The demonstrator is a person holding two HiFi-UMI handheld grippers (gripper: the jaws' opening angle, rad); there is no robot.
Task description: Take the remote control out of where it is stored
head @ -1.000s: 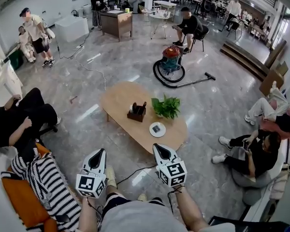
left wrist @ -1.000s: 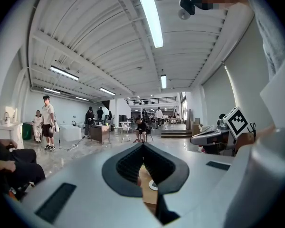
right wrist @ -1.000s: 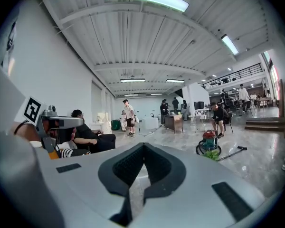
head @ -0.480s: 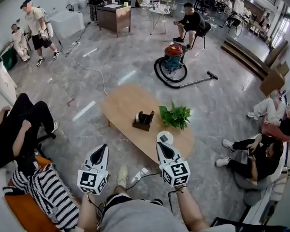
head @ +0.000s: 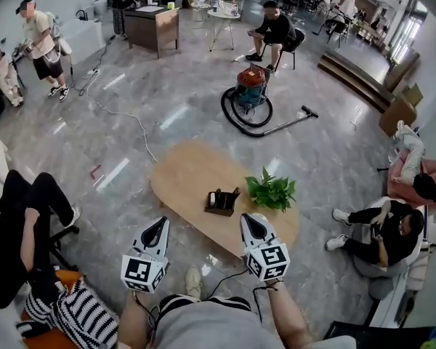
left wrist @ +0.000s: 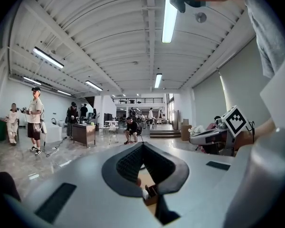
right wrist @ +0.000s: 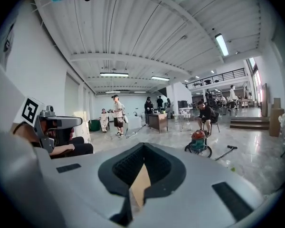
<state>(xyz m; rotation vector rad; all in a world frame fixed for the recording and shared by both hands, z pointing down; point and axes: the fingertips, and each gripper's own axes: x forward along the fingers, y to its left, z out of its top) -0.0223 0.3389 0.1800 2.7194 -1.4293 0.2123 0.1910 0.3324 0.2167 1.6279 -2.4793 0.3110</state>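
I am in the approach step. My left gripper [head: 161, 221] and right gripper [head: 248, 219] are both carrying jaws pressed together, with nothing in them. The remote control [head: 226, 196], as I judge it, is standing in the wooden holder [head: 221, 210] on the oval surface [head: 185, 173], just left of the plant [head: 271, 192]. Next I am needing to reach over and spread one pair of jaws. Against a second ago, the surface is lying much nearer to me.

Pale tan wooden table [head: 183, 174], dark brown holder [head: 222, 206], leafy green plant [head: 271, 193], red-and-teal vacuum cleaner [head: 250, 89], glossy grey floor [head: 131, 133], white left gripper [head: 160, 222] and right gripper [head: 248, 218] with black-and-white square markers, black-and-white striped cloth [head: 83, 317], orange cushion [head: 47, 338]
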